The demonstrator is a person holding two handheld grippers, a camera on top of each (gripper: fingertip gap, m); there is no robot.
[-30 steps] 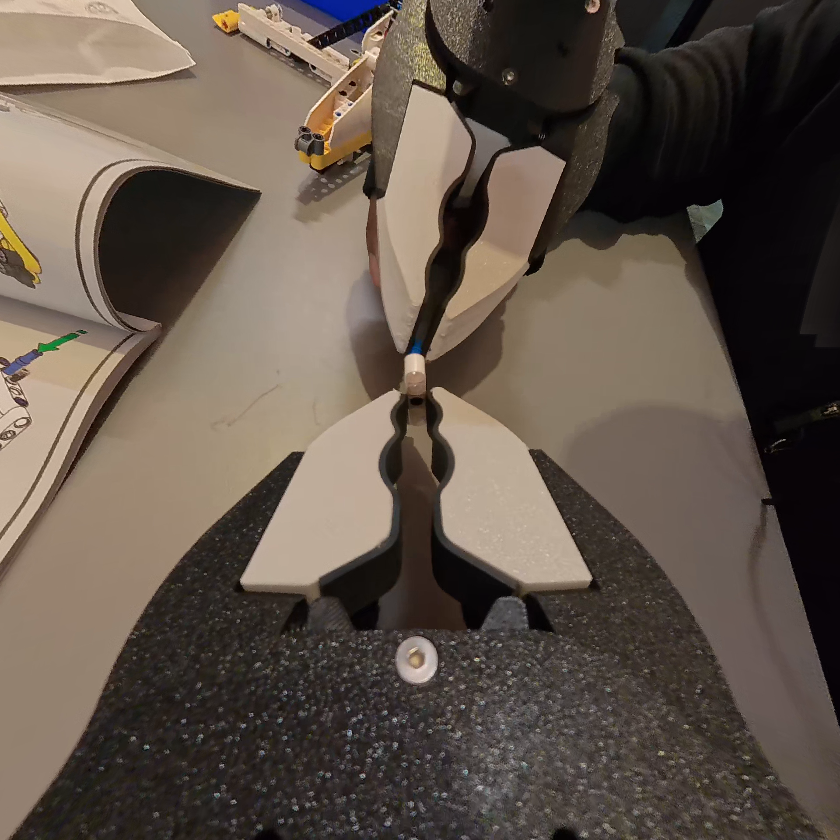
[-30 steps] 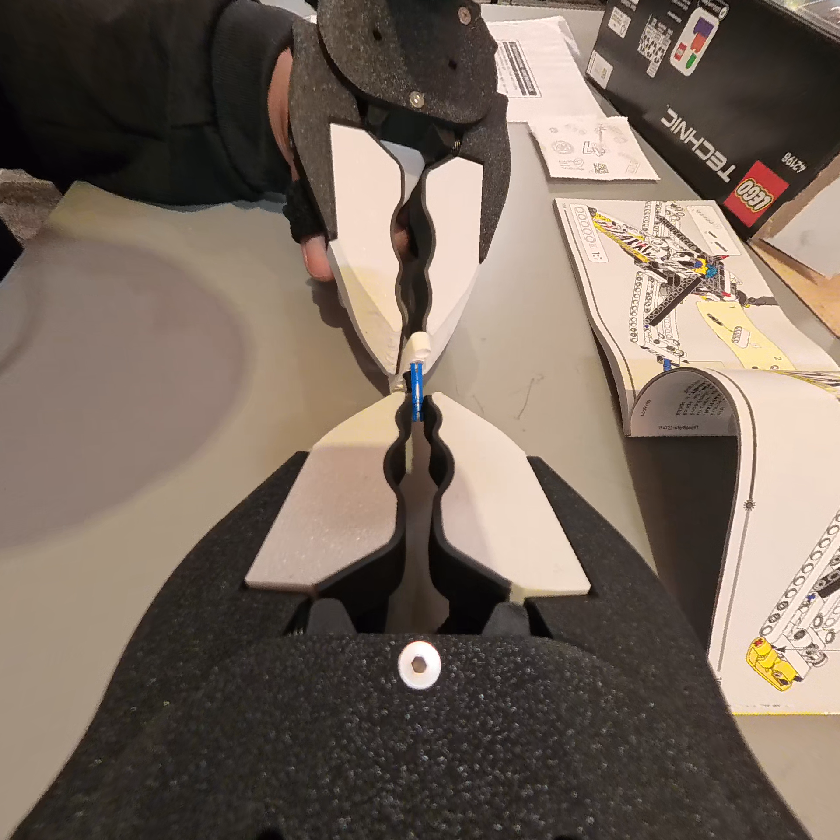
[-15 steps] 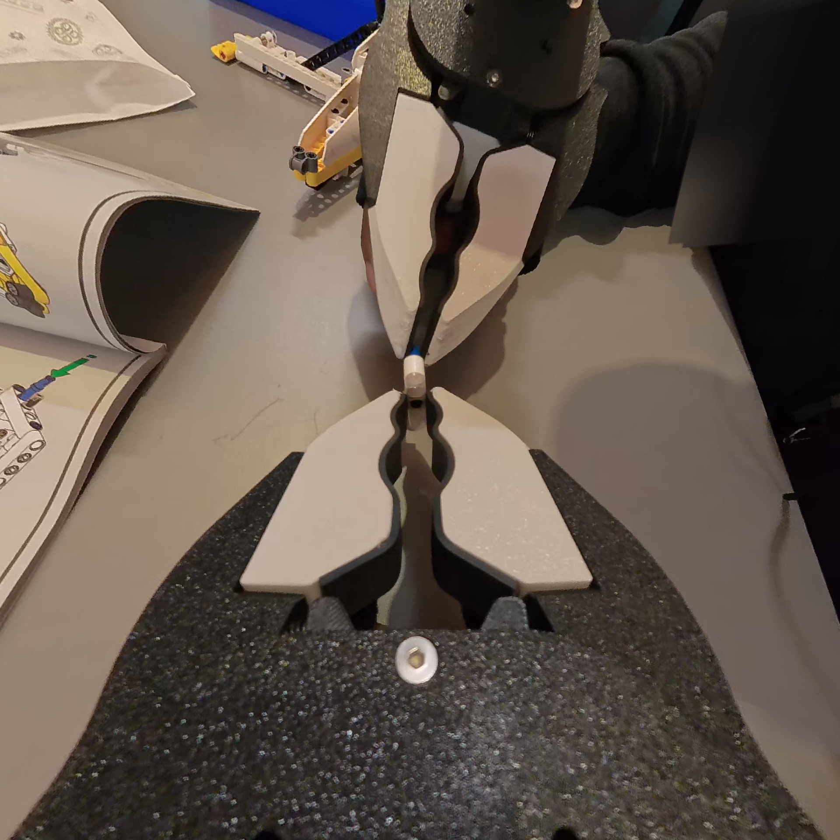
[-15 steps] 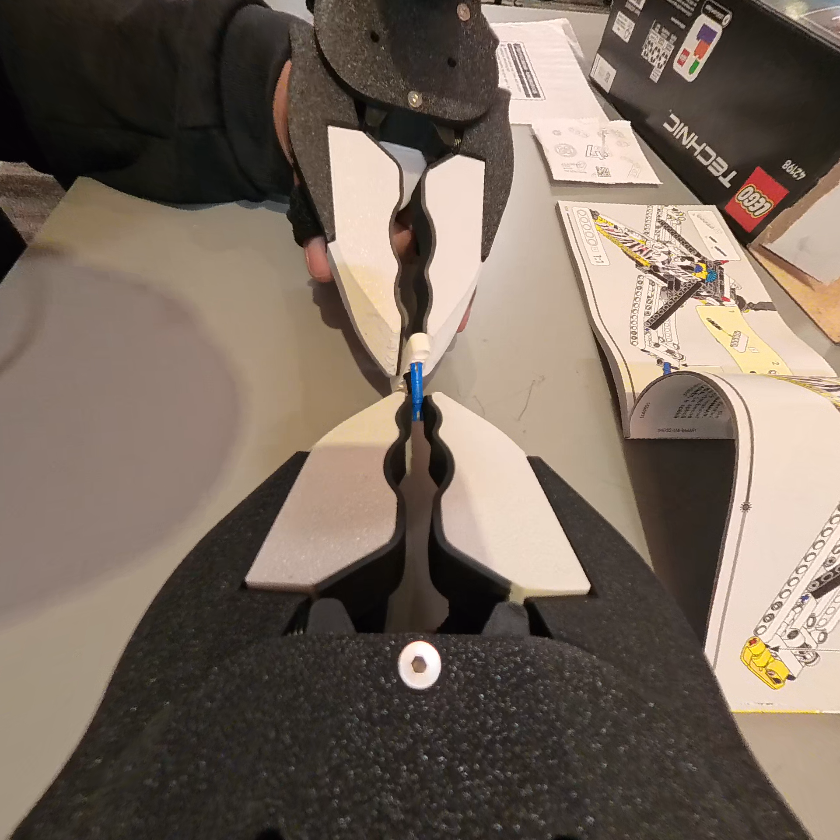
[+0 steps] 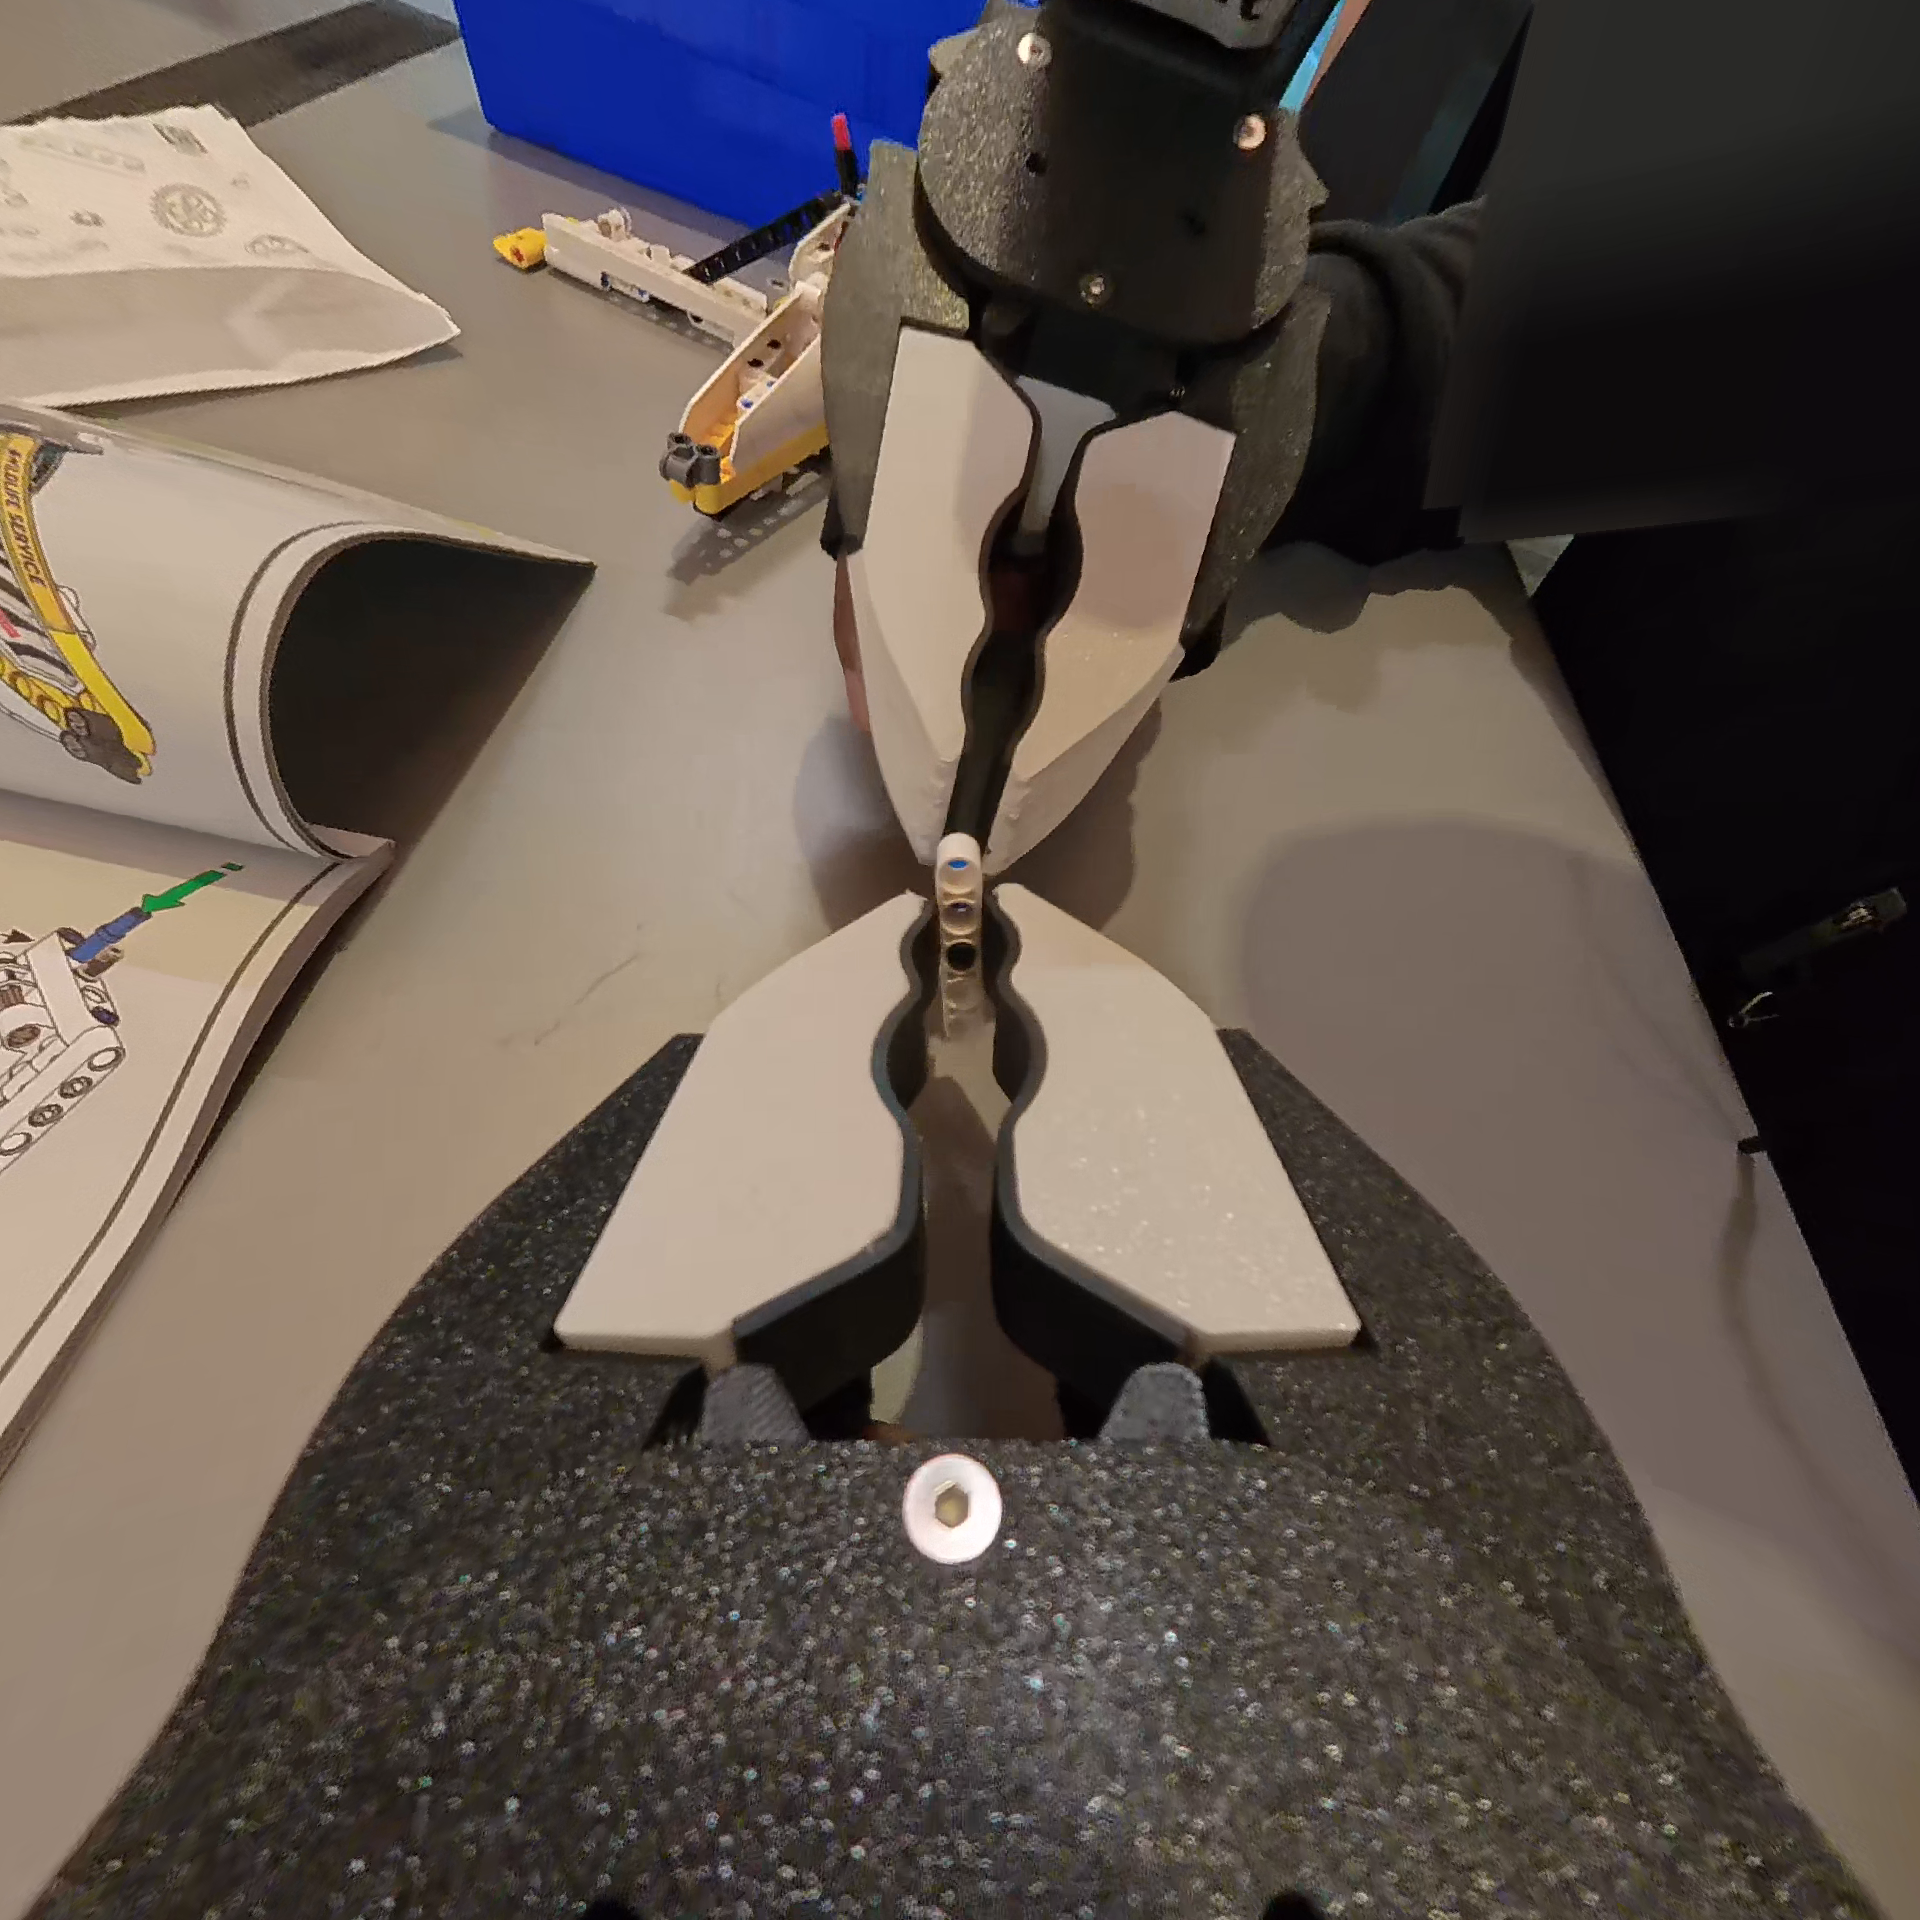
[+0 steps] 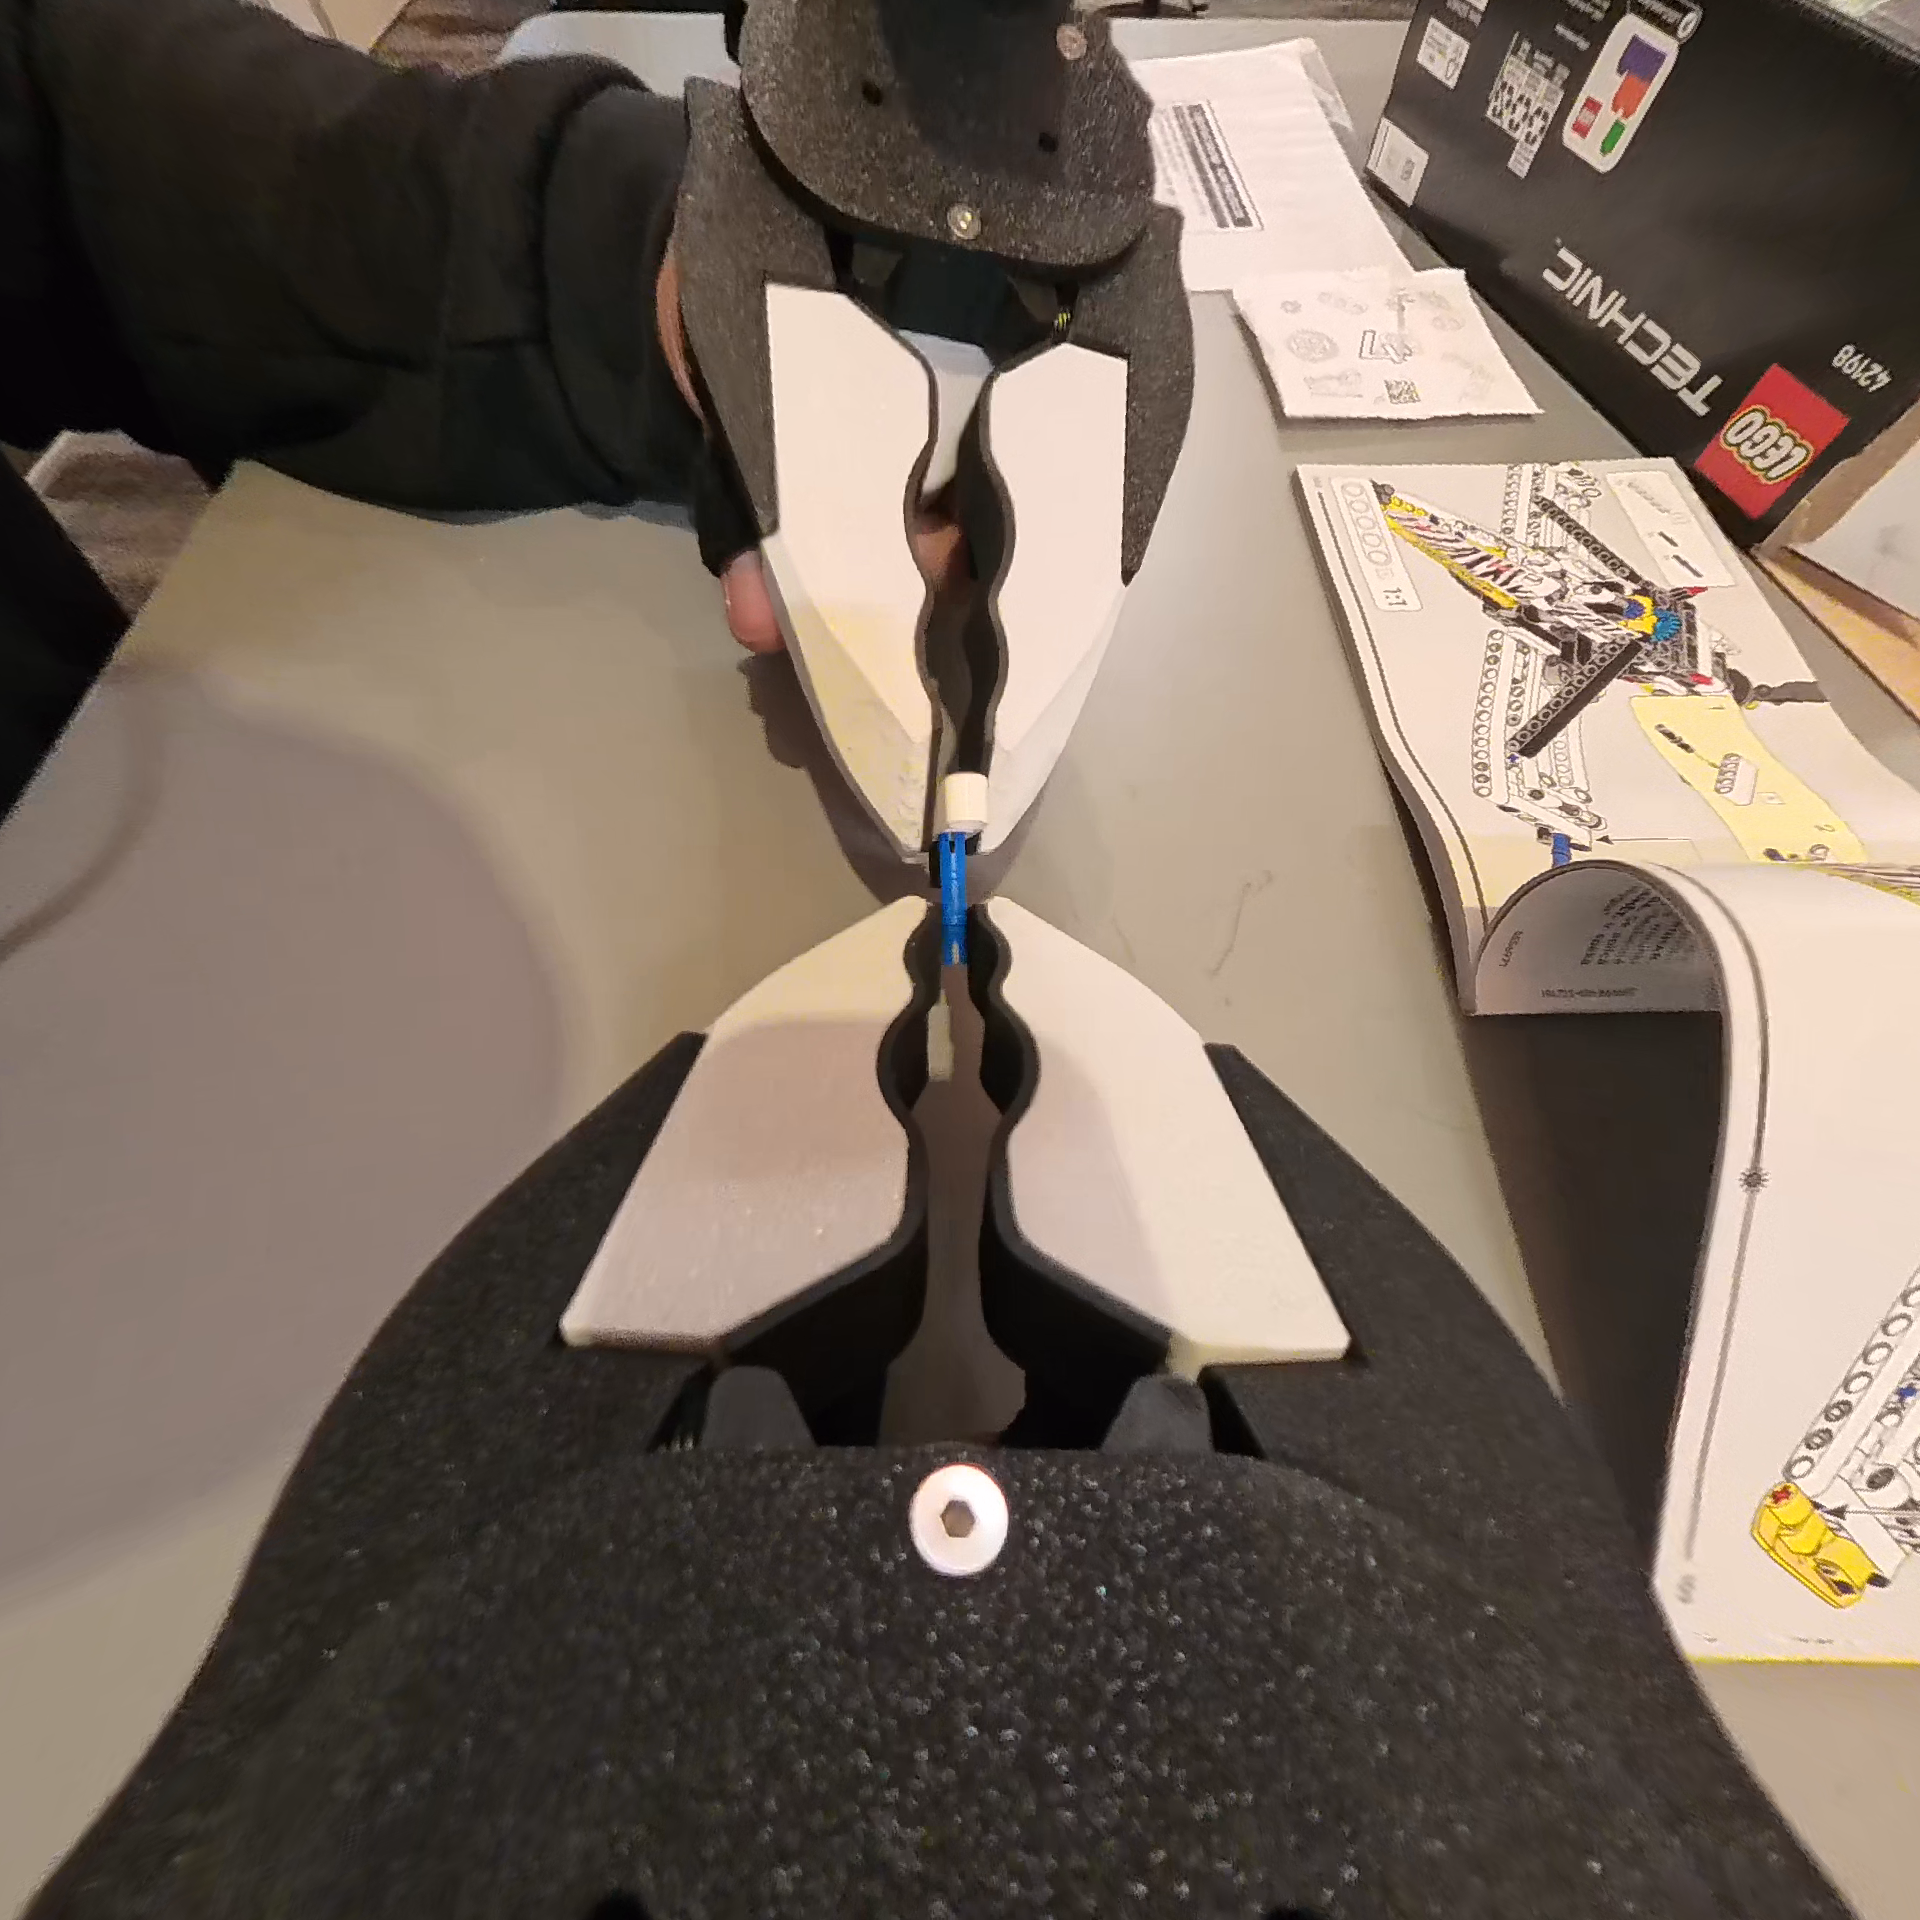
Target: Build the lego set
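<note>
In the left wrist view my left gripper point(image 5: 958, 912) is shut on a short white beam with holes point(image 5: 957, 940), held just above the grey table point(image 5: 623, 831). My right gripper point(image 5: 964, 836) meets it tip to tip from the far side. In the right wrist view my right gripper point(image 6: 951, 920) is shut on a blue pin point(image 6: 950, 894). The pin's far end sits in the end hole of the white beam point(image 6: 966, 802), which the left gripper point(image 6: 961, 831) holds opposite. The pin's blue end point(image 5: 961, 862) shows through the beam's end hole.
An open instruction booklet point(image 5: 156, 727) point(image 6: 1662, 727) lies beside the grippers. A partly built yellow and white model point(image 5: 748, 416), a blue bin point(image 5: 675, 94) and a paper bag point(image 5: 187, 260) lie beyond. A black box point(image 6: 1662, 156) and loose sheets point(image 6: 1382, 343) are at the right. A person's dark sleeves are behind both grippers. The tips of both grippers are at nearly the same place.
The left gripper has tilted, so the beam's holed side now shows instead of its end, and the blue bin has come into view. Both grippers stay tip to tip, shut on beam and pin.
</note>
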